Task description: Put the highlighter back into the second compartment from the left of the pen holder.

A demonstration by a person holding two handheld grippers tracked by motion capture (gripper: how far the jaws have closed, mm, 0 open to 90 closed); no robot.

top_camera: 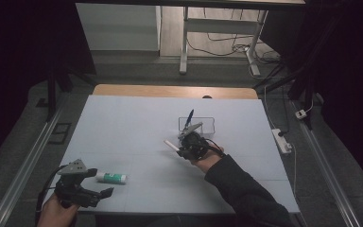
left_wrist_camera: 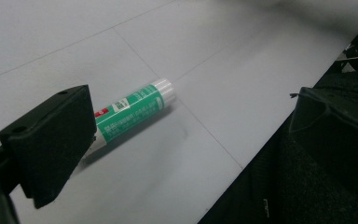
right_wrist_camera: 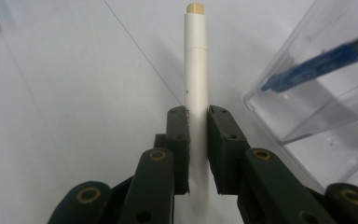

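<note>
The right tool (right_wrist_camera: 196, 122) has its jaws pressed together on a white pen (right_wrist_camera: 196, 79), which sticks straight out past the jaw tips and ends in a tan tip. In the high view this tool (top_camera: 182, 146) sits near the middle of the bench (top_camera: 123, 123), just on the near side of a clear plastic box (top_camera: 207, 124) with a blue pen (top_camera: 188, 118) leaning in it.

The left tool (top_camera: 105, 185) is at the near left edge of the bench. One jaw shows in its own view, so whether it is apart or together cannot be told. A green-and-white glue stick (left_wrist_camera: 133, 109) lies flat on the bench just beyond that jaw, toward the right.
</note>
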